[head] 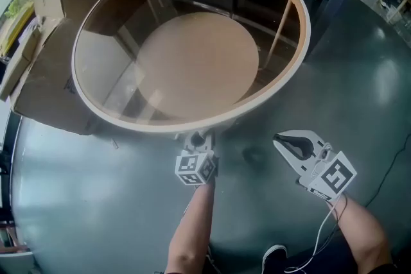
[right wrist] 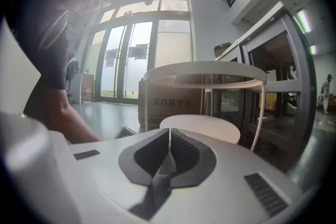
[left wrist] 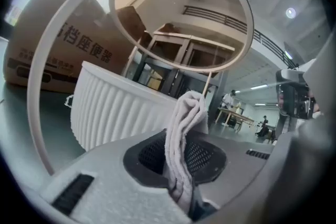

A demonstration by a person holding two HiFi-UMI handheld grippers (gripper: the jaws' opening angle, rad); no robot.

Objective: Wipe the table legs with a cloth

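At the near rim of the table (head: 138, 122), the left gripper (head: 198, 138) pinches a white cloth (left wrist: 184, 134) that stands up from its jaws, while the right gripper (head: 279, 138), near the table, is pressed together on nothing.

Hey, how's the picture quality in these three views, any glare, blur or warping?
Head view: reflections on the glass tabletop, pale glare on the floor. Left gripper view: strong fisheye bending, dark corners, cloth sharp. Right gripper view: bright windows haze the upper left; table clear.
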